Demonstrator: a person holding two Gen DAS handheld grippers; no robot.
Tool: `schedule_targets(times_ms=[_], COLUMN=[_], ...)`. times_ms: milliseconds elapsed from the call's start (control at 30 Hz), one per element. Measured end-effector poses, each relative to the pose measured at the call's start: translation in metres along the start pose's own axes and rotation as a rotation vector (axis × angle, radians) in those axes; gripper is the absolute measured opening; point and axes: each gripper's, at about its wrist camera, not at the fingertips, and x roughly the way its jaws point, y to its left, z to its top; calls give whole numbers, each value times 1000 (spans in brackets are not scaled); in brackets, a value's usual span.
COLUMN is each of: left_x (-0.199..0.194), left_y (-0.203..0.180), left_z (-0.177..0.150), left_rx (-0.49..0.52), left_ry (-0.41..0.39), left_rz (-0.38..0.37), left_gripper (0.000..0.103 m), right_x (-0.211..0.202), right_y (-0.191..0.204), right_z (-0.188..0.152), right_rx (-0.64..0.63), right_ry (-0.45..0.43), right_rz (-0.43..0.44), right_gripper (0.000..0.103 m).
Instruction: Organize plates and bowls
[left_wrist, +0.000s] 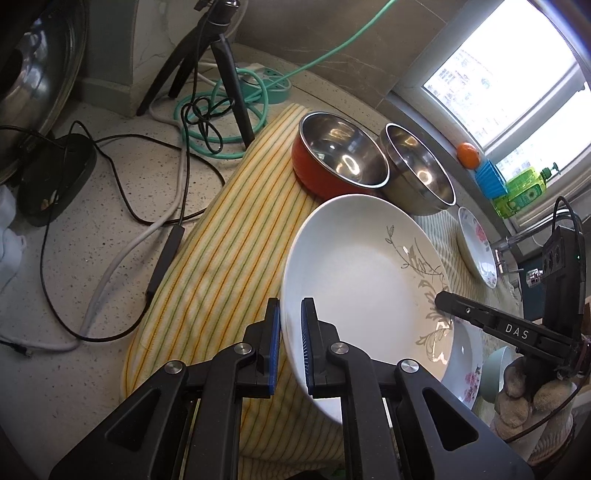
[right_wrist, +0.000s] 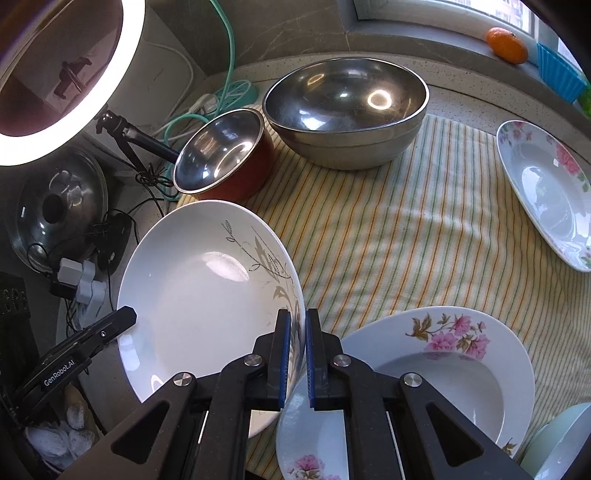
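Both my grippers grip one white plate by its opposite rims, tilted above the striped cloth.

From the left in the right wrist view, I see a pot lid (right_wrist: 59, 206) leaning by the cables on the desk (left_wrist: 110, 229). Next, my left gripper (left_wrist: 290, 347) has its jaws narrowed onto the left rim of the white plate with grey leaf print (left_wrist: 365, 280). My right gripper (right_wrist: 297, 360) pinches the opposite rim, jaws narrow too. Behind the plate, a red bowl (right_wrist: 225, 158) rests on the striped cloth (right_wrist: 388, 236), touching or just beside a larger steel bowl (right_wrist: 347, 110). Partly under the held plate's right edge lies a pink-flowered plate (right_wrist: 443, 369) on the cloth. Farther right, a second flowered plate (right_wrist: 546, 192) sits near the cloth's edge, well apart from the bowls.
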Motion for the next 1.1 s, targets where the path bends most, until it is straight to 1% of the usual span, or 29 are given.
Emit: schedule_targets(times_ms=[467,867,1100], left_x=[12,32,41], left_y=[-46,-94,-113], left_z=[-11,-29,-38], left_rx=[98,212,261], left_ry=[41,110,143], left_rz=[-54,-102,-125], left_gripper=[9,9,9], right_x=[-30,-54,-62], right_y=[-47,-95,-113], right_z=[-33,-78,-96], right_rx=[131,259,309], right_ry=[-35,-58,-63], right_rz=[-26,-70,-107], right_gripper=[7,7,7])
